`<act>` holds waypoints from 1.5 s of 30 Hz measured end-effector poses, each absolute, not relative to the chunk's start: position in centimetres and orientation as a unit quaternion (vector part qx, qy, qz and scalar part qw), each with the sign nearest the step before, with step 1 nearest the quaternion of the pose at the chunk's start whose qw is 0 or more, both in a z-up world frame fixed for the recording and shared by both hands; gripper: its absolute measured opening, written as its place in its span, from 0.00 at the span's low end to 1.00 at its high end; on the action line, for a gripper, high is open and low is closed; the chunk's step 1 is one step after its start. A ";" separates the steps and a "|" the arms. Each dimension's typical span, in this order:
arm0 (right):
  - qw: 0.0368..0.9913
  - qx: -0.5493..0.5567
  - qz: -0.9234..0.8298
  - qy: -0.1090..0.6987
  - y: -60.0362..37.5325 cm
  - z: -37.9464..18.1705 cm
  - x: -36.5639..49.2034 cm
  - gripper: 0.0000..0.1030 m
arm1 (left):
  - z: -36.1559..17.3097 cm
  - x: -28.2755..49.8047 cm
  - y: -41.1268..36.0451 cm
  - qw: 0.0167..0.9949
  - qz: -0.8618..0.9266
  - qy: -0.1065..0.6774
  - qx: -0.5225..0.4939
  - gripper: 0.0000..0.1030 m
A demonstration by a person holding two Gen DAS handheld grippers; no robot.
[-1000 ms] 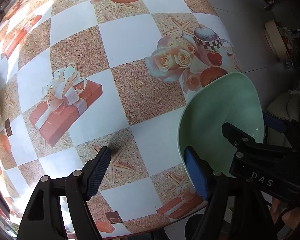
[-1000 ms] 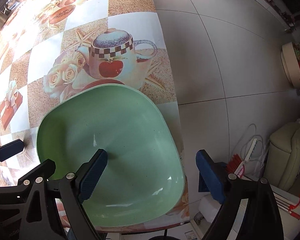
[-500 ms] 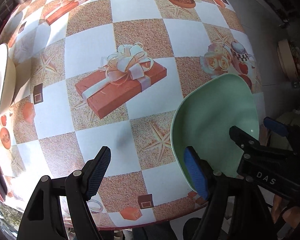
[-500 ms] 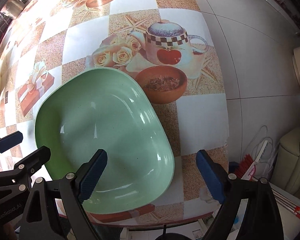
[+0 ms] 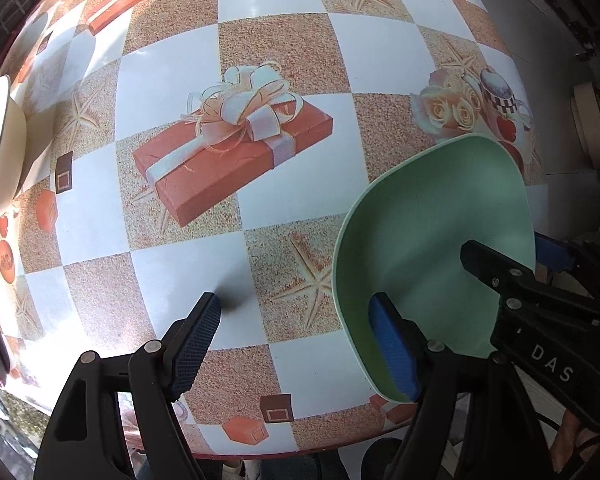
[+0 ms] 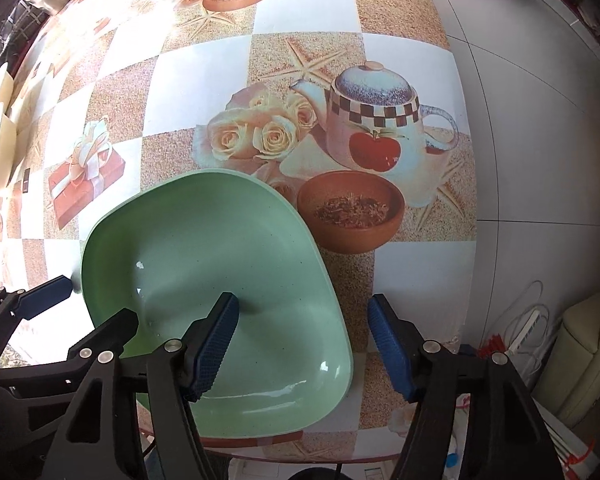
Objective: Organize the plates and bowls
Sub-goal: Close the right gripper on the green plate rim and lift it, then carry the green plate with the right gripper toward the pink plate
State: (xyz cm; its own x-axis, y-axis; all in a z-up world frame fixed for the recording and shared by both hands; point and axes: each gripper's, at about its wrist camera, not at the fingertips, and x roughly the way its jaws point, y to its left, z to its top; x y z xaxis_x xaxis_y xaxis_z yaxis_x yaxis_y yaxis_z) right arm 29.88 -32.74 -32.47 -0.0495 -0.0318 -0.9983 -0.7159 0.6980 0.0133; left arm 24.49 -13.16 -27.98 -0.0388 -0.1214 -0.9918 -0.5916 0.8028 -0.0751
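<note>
Left hand-held gripper (image 5: 294, 344): jaws spread wide, nothing between them. One blue pad (image 5: 194, 346) hangs over a white square of the tablecloth, the other sits over the near left rim of the green plate. Can't tell if that pad actually touches the rim.
Right hand-held gripper (image 6: 300, 346): also spread wide, holding nothing. Its left pad (image 6: 214, 348) hovers over the inside of the plate with a little shadow under the tip, and its right pad is off past the plate's right edge, over the cloth.
Green plate (image 6: 220, 280): squarish with rounded corners, shallow, glossy inside, lying flat on the bench near the front right corner. From the left wrist camera it shows up at right (image 5: 432, 240), partly behind the black frame of the other tool.
Bench (image 5: 260, 12): covered in a checkered cloth, white and sandy squares with printed pictures. The printed teapot (image 6: 374, 120) and printed roses sit just beyond the plate, the printed brown bowl just right of its far edge, and the printed red gift box (image 5: 232, 156) off to the left.
Cream dishes (image 5: 0, 148): stacked or leaning at the far left edge of the bench, well apart from the green plate. Only partly in frame, so can't say how many.
Floor (image 6: 540, 80): pale tiles to the right of the bench.
</note>
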 end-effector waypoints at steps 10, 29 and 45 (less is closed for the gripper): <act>0.611 -0.270 0.280 0.689 -30.3 -32.0 24.1 0.41 | -27.3 20.0 -10.6 0.652 0.177 0.705 -0.216 0.79; 0.555 -0.333 0.376 0.663 -16.0 -30.8 7.5 0.41 | -27.2 3.3 -1.8 0.646 0.224 0.697 -0.216 0.81; 0.532 -0.360 0.391 0.659 -9.0 -30.9 -1.4 0.43 | -27.8 -6.2 3.3 0.632 0.284 0.673 -0.258 0.86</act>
